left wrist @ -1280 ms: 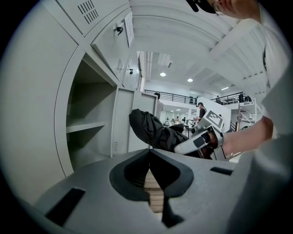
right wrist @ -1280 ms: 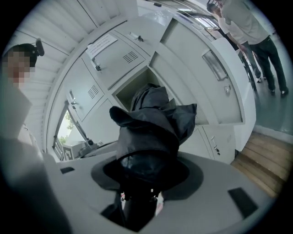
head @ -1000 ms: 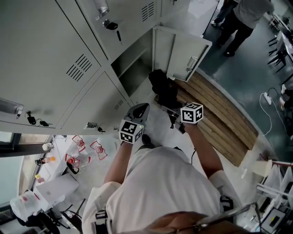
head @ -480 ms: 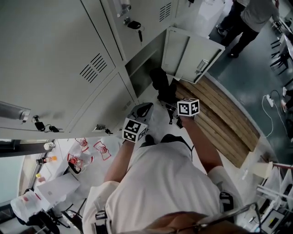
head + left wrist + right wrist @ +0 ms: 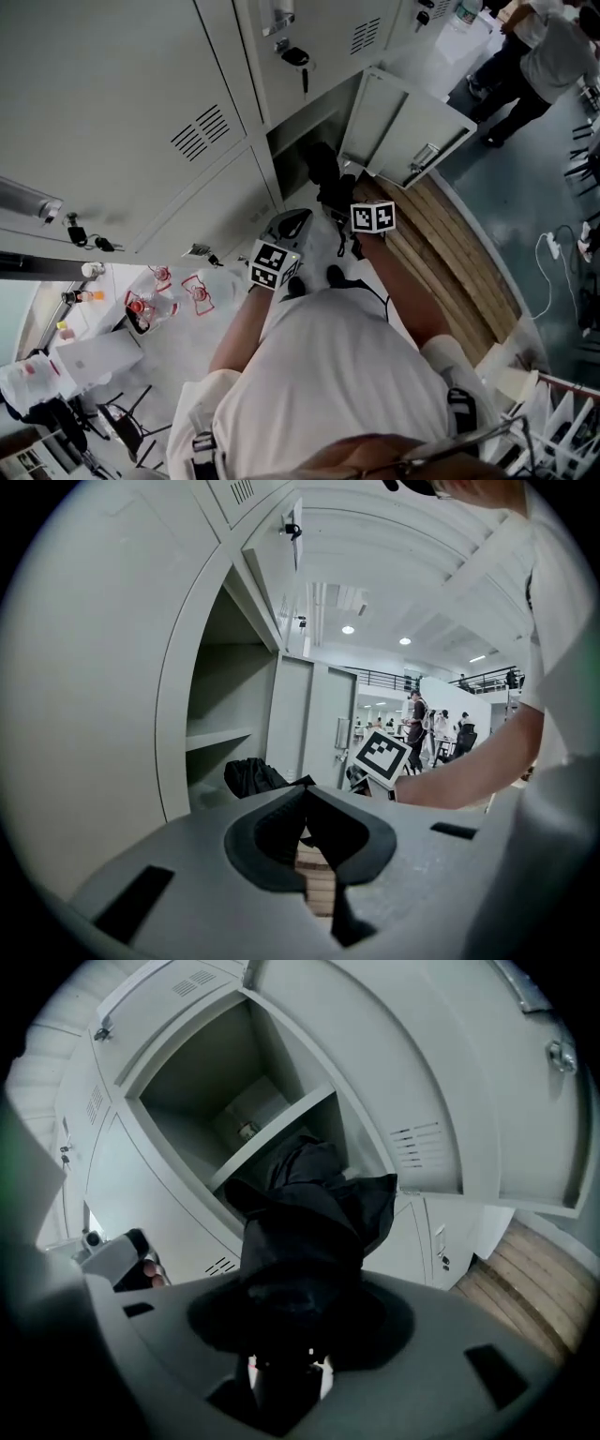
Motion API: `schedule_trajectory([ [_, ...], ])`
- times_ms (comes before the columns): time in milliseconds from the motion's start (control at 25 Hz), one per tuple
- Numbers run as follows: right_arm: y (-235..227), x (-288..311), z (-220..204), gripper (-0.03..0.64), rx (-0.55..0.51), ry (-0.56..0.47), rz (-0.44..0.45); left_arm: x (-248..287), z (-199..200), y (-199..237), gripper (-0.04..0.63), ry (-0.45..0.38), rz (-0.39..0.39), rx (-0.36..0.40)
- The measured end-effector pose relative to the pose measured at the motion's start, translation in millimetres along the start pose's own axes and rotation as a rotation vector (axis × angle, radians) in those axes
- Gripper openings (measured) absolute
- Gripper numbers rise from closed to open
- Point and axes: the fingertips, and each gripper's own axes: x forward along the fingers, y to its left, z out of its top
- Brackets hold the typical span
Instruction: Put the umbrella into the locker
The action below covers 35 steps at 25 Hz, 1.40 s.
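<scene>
A folded black umbrella (image 5: 309, 1232) sticks out of my right gripper (image 5: 286, 1335), whose jaws are shut on its lower end. Its far end points into the open locker (image 5: 234, 1082), just under the inner shelf (image 5: 272, 1133). In the head view the umbrella (image 5: 328, 183) lies at the mouth of the locker (image 5: 300, 141), with my right gripper (image 5: 349, 204) right behind it. My left gripper (image 5: 291, 225) hangs beside it to the left, apart from the umbrella. Its fingertips (image 5: 305, 799) meet with nothing between them. From there the umbrella (image 5: 248, 775) shows low at the locker (image 5: 225, 714).
The locker door (image 5: 408, 127) stands swung open to the right of the opening. A slatted wooden platform (image 5: 459, 253) lies on the floor at the right. Keys (image 5: 300, 61) hang from the closed locker above. Bottles and bags (image 5: 150, 305) sit at the left. A person (image 5: 544, 56) stands at the far right.
My right gripper has carried the umbrella forward and down, closer to the open locker's mouth. The left gripper has drifted slightly the same way.
</scene>
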Motion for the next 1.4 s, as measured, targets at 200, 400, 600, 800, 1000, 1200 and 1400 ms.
schedule_trajectory([
  [200,-16,22,15,0.212,-0.099,0.055,-0.028,6,-3,9,0.003,0.007,0.086,-0.032],
  [400,-31,44,24,0.212,-0.176,0.117,-0.074,9,-3,12,0.003,0.015,0.156,-0.046],
  [600,-46,64,33,0.21,-0.305,0.153,-0.139,7,-1,18,0.003,0.0,0.231,-0.073],
  [800,-50,82,48,0.21,-0.435,0.183,-0.154,9,-2,21,0.003,-0.009,0.295,-0.089],
  [1000,-60,97,54,0.212,-0.591,0.239,-0.184,8,-4,25,0.003,-0.011,0.355,-0.099],
  [1200,-68,115,64,0.212,-0.691,0.248,-0.215,3,-6,33,0.003,-0.017,0.417,-0.115],
  [1400,-66,134,78,0.216,-0.707,0.242,-0.218,1,-9,40,0.003,-0.008,0.458,-0.125],
])
